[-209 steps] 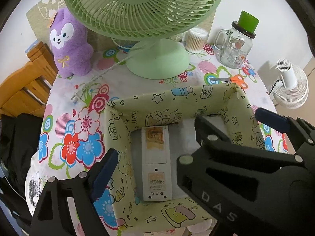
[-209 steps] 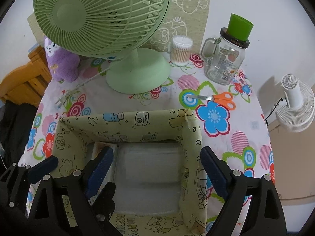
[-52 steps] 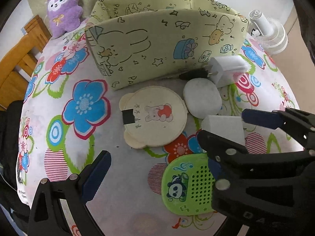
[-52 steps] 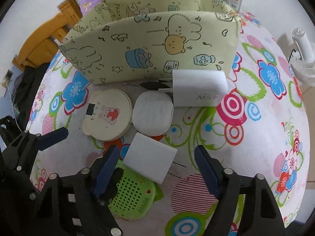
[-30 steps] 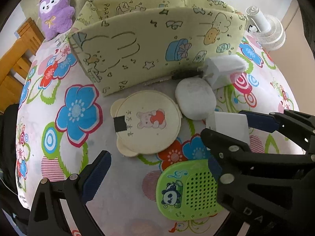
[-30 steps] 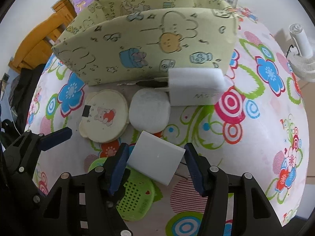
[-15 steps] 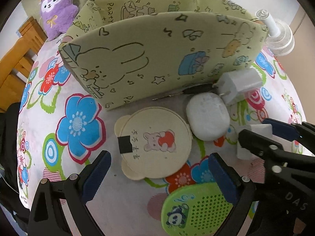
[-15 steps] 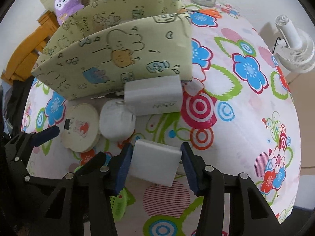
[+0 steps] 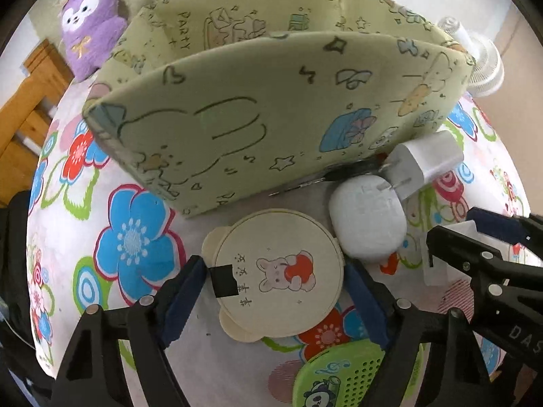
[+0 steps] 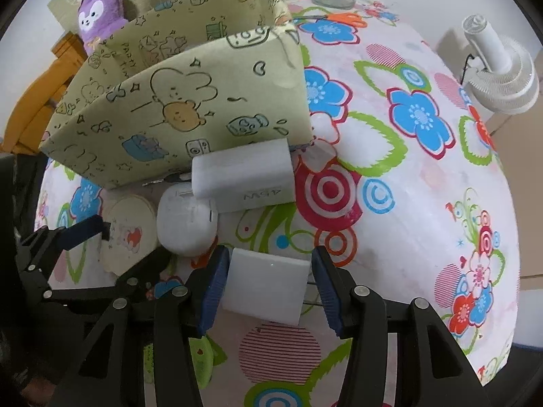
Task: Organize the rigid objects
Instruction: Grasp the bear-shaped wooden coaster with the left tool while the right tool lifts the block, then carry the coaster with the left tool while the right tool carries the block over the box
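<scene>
Down low, closing left gripper (image 9: 275, 291) straddles the round bear disc (image 9: 278, 276); opening right gripper (image 10: 268, 290) brackets the white block (image 10: 266, 286)

1. Table under a flower-print cloth (image 10: 407, 176).
2. On it: yellow-green fabric box (image 9: 258, 115), white charger (image 10: 242, 178), white case (image 9: 368, 218) (just beside it), round bear-eared mirror (image 9: 278, 274), green panda fan (image 9: 342, 376), purple plush (image 9: 90, 20).

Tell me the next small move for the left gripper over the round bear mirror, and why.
Probably finish closing. The left gripper straddles the round bear mirror, its jaws closing with a blue pad at either edge, though neither clearly presses yet. Once gripped, it can likely lift toward the yellow fabric box just behind.
</scene>
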Motion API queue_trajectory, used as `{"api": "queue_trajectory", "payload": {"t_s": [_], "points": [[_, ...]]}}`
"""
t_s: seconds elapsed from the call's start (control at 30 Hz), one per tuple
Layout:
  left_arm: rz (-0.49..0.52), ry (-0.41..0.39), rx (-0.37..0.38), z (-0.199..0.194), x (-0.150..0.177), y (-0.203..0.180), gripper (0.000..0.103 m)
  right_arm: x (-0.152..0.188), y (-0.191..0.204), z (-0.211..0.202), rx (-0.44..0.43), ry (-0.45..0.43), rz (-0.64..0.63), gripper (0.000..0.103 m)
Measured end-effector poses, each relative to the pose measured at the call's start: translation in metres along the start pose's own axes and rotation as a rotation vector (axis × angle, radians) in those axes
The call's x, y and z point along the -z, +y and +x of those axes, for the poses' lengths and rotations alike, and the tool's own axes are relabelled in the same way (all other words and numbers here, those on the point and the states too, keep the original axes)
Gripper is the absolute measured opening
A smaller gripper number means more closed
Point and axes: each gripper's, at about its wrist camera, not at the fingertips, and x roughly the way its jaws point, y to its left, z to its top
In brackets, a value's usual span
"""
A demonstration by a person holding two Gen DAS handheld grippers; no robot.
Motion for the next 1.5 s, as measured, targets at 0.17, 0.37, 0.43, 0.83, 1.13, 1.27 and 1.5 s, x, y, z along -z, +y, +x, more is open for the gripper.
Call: {"api": "queue_trajectory", "payload": {"t_s": [0.17, 0.37, 0.43, 0.83, 1.13, 1.27, 1.5], "points": [[0.029, -0.008, 0.009, 0.000, -0.002, 0.004, 0.084, 0.000, -0.010, 0.005, 0.027, 0.033, 0.080, 0.075], [0.061, -0.001, 0.013, -0.001, 0.000, 0.006, 0.084, 0.005, -0.010, 0.013, 0.036, 0.061, 0.151, 0.075], [0.067, -0.002, 0.011, -0.006, 0.010, 0.006, 0.084, 0.004, -0.006, 0.015, 0.051, 0.067, 0.141, 0.074], [0.054, -0.023, 0.014, -0.024, 0.023, 0.001, 0.081, 0.005, 0.012, 0.007, 0.067, 0.038, 0.073, 0.064], [-0.010, -0.001, 0.015, -0.027, 0.038, -0.003, 0.077, 0.016, 0.023, -0.004, 0.056, 0.038, 0.022, 0.064], [-0.041, 0.013, 0.011, -0.024, 0.040, -0.003, 0.078, 0.027, 0.027, -0.008, 0.052, 0.042, 0.016, 0.064], [-0.083, 0.021, -0.012, -0.019, 0.035, -0.011, 0.086, 0.026, 0.018, -0.013, 0.051, 0.034, 0.010, 0.064]]}}
